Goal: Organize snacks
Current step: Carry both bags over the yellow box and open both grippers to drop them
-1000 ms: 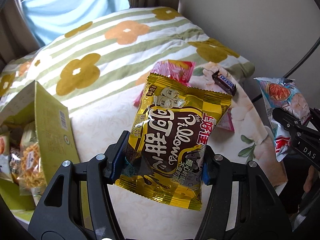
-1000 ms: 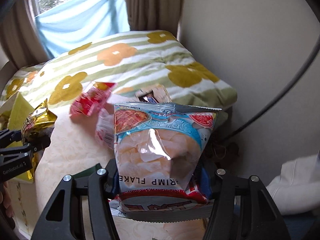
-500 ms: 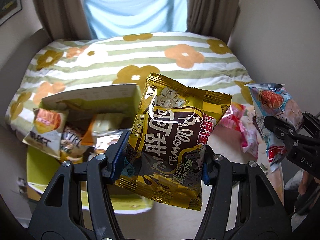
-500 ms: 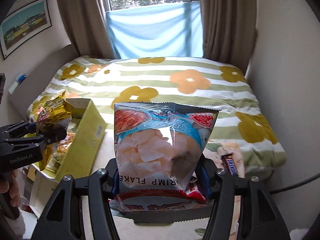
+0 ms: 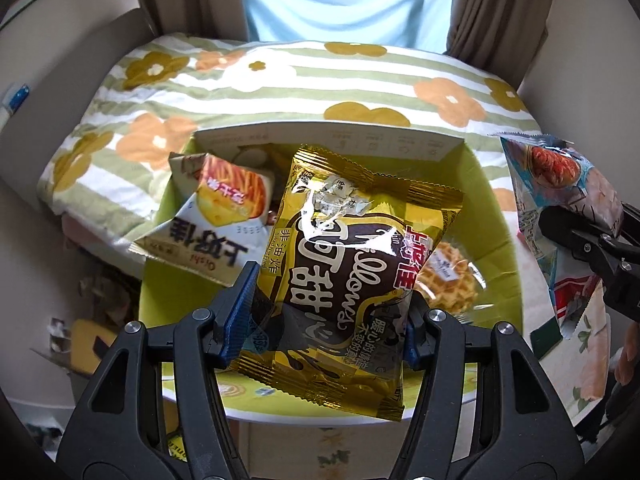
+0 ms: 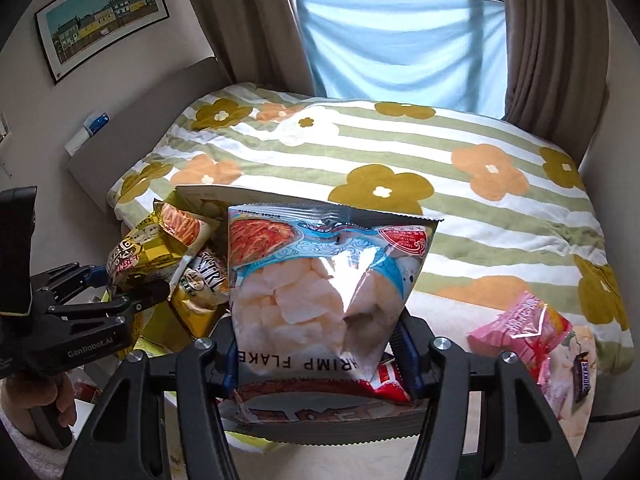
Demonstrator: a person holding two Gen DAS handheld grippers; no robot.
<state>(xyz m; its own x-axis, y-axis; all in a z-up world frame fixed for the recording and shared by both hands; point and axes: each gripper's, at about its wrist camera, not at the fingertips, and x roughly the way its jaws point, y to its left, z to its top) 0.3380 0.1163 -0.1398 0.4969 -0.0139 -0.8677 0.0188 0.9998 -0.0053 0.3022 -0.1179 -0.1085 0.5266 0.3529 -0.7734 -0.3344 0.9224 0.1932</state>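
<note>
While your left claw (image 5: 328, 312) grips the gold snack bag (image 5: 352, 276) above the green box (image 5: 496, 240), your right claw (image 6: 316, 344) clamps the shrimp flakes bag (image 6: 320, 280) alongside.

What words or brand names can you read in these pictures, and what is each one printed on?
"Pillows": gold snack bag clamped in the left gripper; its Chinese text goes unquoted.
"RIMP FLAKE", seen upside down: shrimp flake bag clamped in the right gripper.
"GenRobot.AI": the left gripper's body, right wrist view.
"Oishi": white chip bag in the green box.
"SNICKERS": chocolate bar, barely legible.
Finer print: too small.
</note>
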